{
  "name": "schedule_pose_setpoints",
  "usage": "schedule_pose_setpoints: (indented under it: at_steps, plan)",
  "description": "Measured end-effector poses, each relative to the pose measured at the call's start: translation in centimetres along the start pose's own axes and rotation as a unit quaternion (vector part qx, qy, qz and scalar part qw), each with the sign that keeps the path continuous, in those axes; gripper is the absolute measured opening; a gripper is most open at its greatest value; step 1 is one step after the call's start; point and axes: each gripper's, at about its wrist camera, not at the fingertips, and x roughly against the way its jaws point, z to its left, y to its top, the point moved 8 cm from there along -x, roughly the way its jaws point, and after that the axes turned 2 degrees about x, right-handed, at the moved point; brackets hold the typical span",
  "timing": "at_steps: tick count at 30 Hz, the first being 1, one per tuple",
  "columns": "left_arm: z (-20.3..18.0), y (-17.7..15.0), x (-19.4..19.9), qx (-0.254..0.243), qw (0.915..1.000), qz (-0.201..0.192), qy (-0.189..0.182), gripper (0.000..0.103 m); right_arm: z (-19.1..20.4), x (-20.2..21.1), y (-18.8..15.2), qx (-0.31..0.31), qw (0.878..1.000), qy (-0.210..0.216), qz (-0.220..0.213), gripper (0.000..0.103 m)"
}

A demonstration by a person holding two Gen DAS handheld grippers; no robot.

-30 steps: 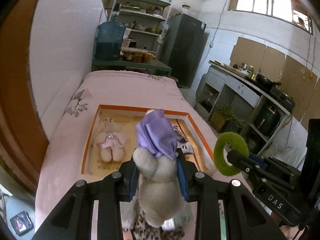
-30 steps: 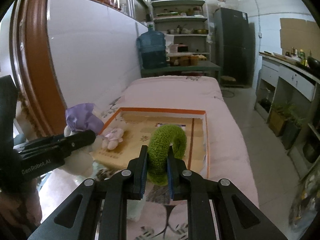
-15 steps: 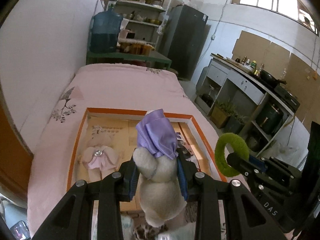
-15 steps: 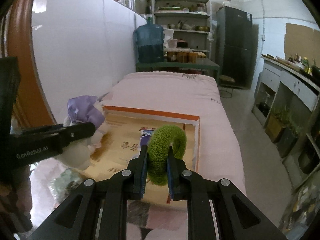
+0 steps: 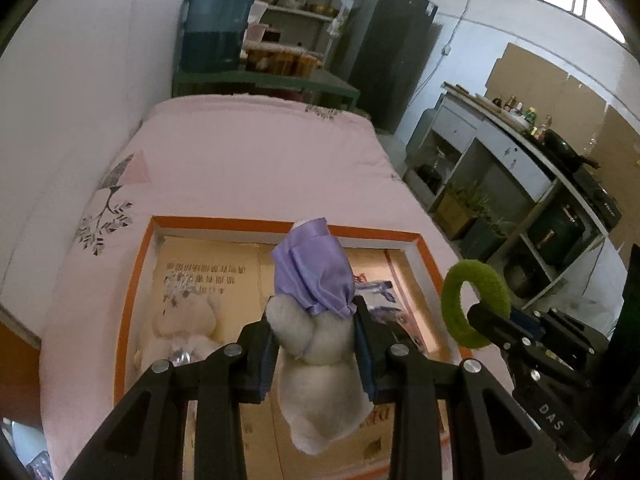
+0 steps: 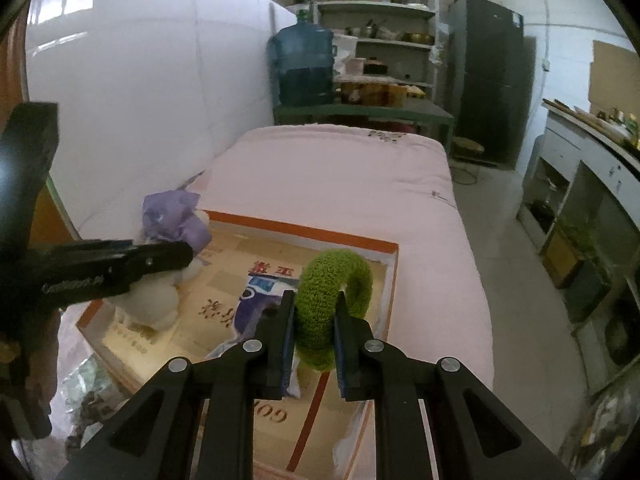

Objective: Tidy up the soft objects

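The left hand-held gripper (image 5: 316, 346) is clamped across the middle of a pale plush toy (image 5: 320, 384) wearing a purple satin cloth (image 5: 314, 276) over its head, holding it in the air above the orange-rimmed cardboard box (image 5: 280, 225) that lies on the pink bed (image 5: 248, 160). The right hand-held gripper (image 6: 314, 320) is closed on a fuzzy green ring (image 6: 334, 296), also held over the box, toward its right side. A second cream plush toy (image 5: 180, 328) lies inside the box at the left. Both held things look light and squashy; the plush bulges around the pads, so a grip across the torso seems safest, while the satin cloth would likely slip. The ring probably compresses easily and is best pinched through its thickness. Readable writing: "DAS" on the right tool's body in the left view, Chinese characters printed on the box lining, and "GO" near its front edge; the left tool's label is blurred.
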Motion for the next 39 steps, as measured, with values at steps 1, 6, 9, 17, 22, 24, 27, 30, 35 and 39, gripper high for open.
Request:
schedule_pose_setpoints:
  at_steps: [1, 6, 9, 17, 22, 24, 27, 30, 35, 39]
  plan:
    - [0.2, 0.3, -0.5, 0.002, 1.0000, 0.004, 0.003, 0.034, -0.1, -0.3, 0.2, 0.004, 1.000, 0.001, 0.001, 0.017]
    - [1.0, 1.2, -2.6, 0.016, 0.9996, 0.021, 0.011, 0.034, -0.4, -2.0, 0.6, 0.011, 1.000, 0.003, 0.009, 0.017]
    - [1.2, 1.2, -3.9, 0.021, 0.9992, 0.031, 0.011, 0.034, -0.5, -3.0, 0.8, 0.008, 1.000, 0.008, 0.016, 0.017]
    - [2.0, 1.0, -5.7, 0.029, 0.9986, 0.040, 0.020, 0.034, -1.2, -5.0, 0.5, 0.001, 0.999, 0.009, 0.031, 0.017]
    - [2.2, 1.1, -5.8, 0.032, 0.9986, 0.039, 0.018, 0.034, -1.8, -5.6, 0.4, -0.006, 0.999, 0.008, 0.037, 0.017]
    - [2.3, 1.1, -5.9, 0.031, 0.9986, 0.040, 0.017, 0.034, -2.0, -5.9, 0.4, -0.008, 0.999, 0.007, 0.039, 0.017]
    - [2.4, 1.0, -6.1, 0.031, 0.9985, 0.041, 0.018, 0.034, -2.3, -6.5, 0.4, -0.010, 0.999, 0.006, 0.043, 0.017]
    - [2.5, 0.9, -6.5, 0.030, 0.9984, 0.044, 0.020, 0.034, -2.4, -6.8, 0.2, -0.012, 0.999, 0.005, 0.047, 0.017]
    - [2.5, 0.8, -6.9, 0.033, 0.9982, 0.047, 0.019, 0.034, -2.5, -7.6, -0.1, -0.016, 0.998, 0.008, 0.055, 0.017]
    - [2.5, 0.6, -7.4, 0.035, 0.9977, 0.056, 0.013, 0.035, -2.4, -8.0, -0.4, -0.015, 0.998, 0.010, 0.060, 0.018]
